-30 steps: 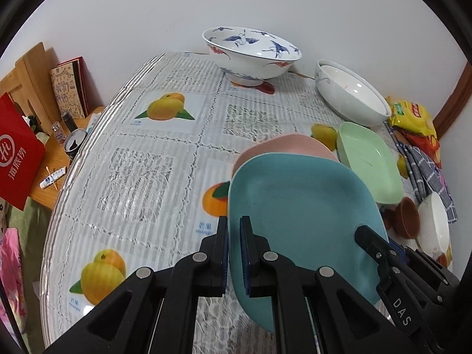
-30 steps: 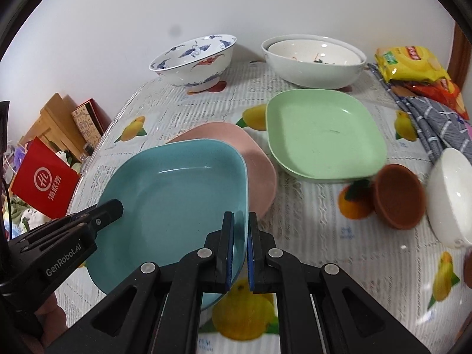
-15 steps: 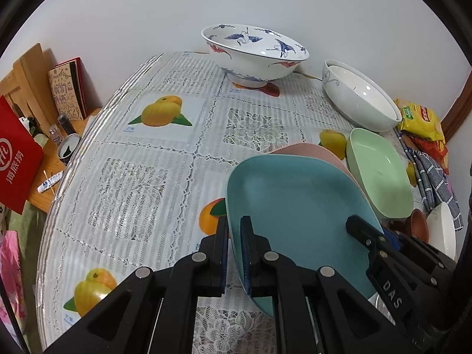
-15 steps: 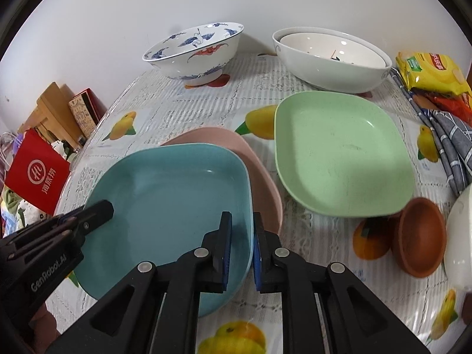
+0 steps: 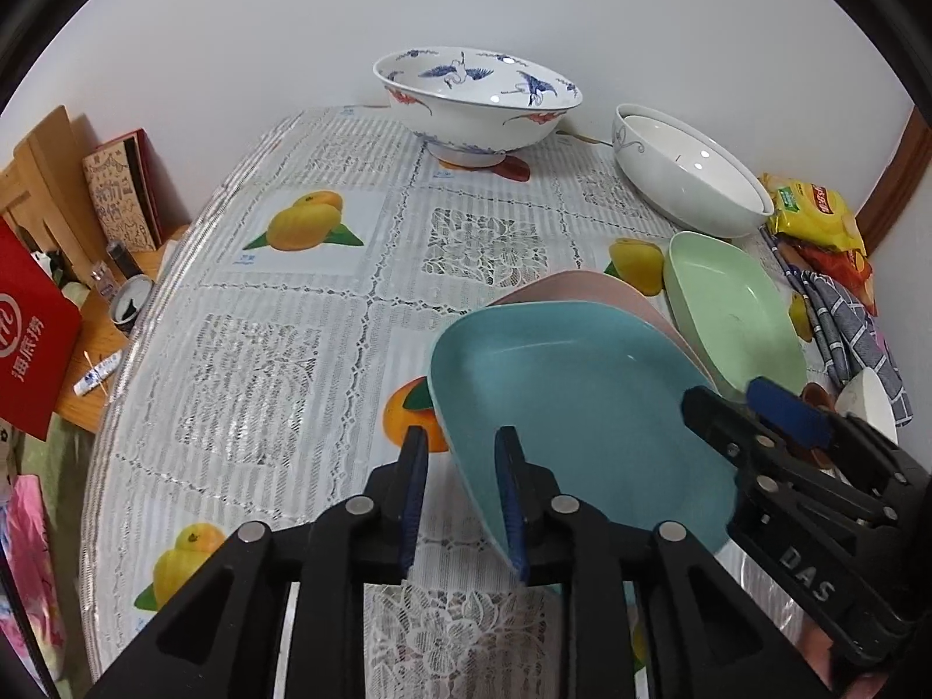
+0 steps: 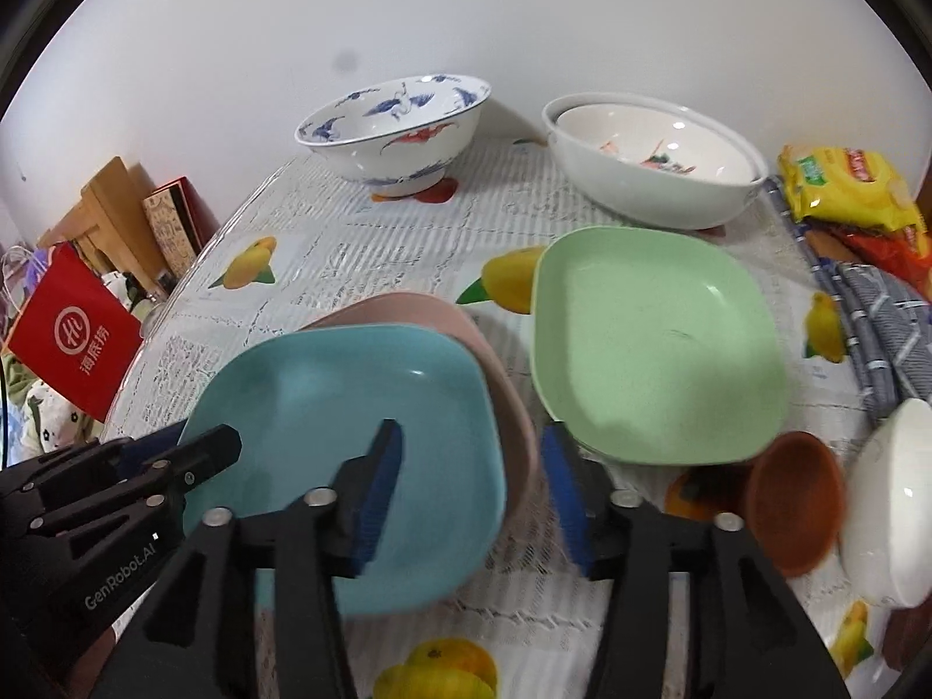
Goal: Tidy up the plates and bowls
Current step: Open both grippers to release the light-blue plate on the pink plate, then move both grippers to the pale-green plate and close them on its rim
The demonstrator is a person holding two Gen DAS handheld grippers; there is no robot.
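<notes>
Two grippers, L (image 5: 460, 495) & R (image 6: 472, 495), jaws just opening, straddle blue plate (image 6: 343, 437) rims w/o pinching: released. Plate rests atop pink plate (image 6: 495, 361), left of green plate (image 6: 652, 343); stacking likely.

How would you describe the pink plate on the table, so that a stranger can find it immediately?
Start at the table with the fruit-print cloth and find the three square plates near its front. The pink plate is the middle one, with the green plate to its right. Only this one is mostly covered, because the blue plate lies on top of it.
</notes>
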